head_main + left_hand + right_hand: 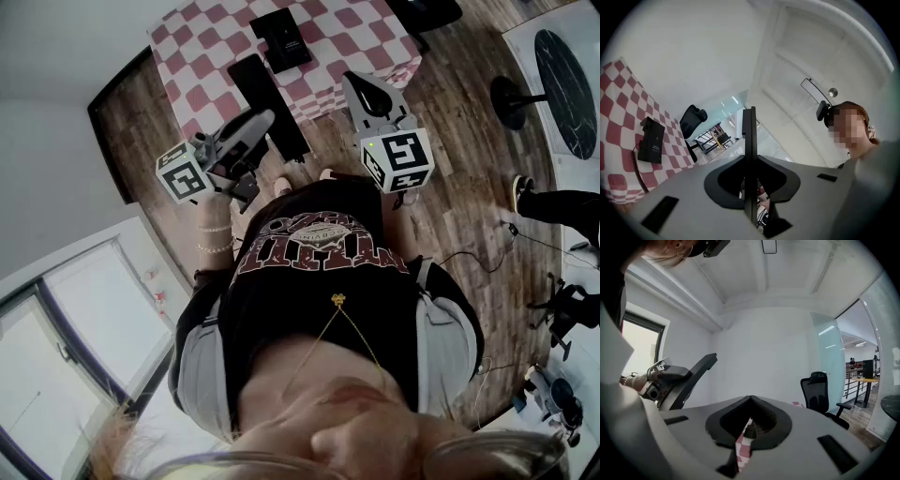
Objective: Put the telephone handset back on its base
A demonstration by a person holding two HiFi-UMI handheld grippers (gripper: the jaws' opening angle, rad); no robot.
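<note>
- Left hand-held gripper [261, 124] grasps the black handset [272, 98] at the checkered bench's [375, 37] near edge.
- Right hand-held gripper [367, 86] is clenched and empty.
- The base [281, 39] sits farther back.

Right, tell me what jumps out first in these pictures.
The red-and-white checked tablecloth at the top of the head view catches the eye first, the black rectangular telephone base lying on it. Just below, the left gripper holds the long flat black handset off the base; the right gripper beside it is shut and empty.

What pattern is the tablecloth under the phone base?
The tablecloth is red-and-white checked; clearest in the head view.
</note>
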